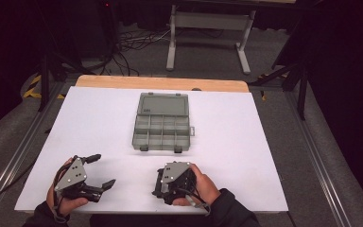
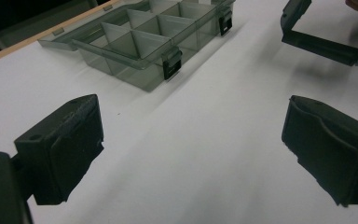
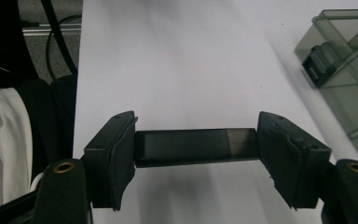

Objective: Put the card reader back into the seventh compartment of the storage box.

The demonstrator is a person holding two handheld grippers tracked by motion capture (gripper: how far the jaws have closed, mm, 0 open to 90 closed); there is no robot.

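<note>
On the white table (image 1: pixel 99 123), an open box (image 1: pixel 162 124) lies beyond both grippers. The right gripper (image 3: pixel 196 147) clamps a black bar (image 3: pixel 193 147); the left gripper (image 2: pixel 191 154) gapes empty. Next, I think, carry the bar to a compartment.

A white sheet (image 1: pixel 99 123) covers nearly the whole table (image 1: pixel 160 83), whose bare wooden edge shows only as a strip along the far side, at twelve o'clock. A little toward twelve o'clock from the middle of the sheet lies a clear grey compartment box (image 1: pixel 162 127), its lid folded open flat toward twelve o'clock and two dark latches on its six o'clock wall. Dividers split the tray into two rows of small cells, each of them bare. The sheet around the box, at three and nine o'clock, is plain white with nothing else lying on it.
</note>
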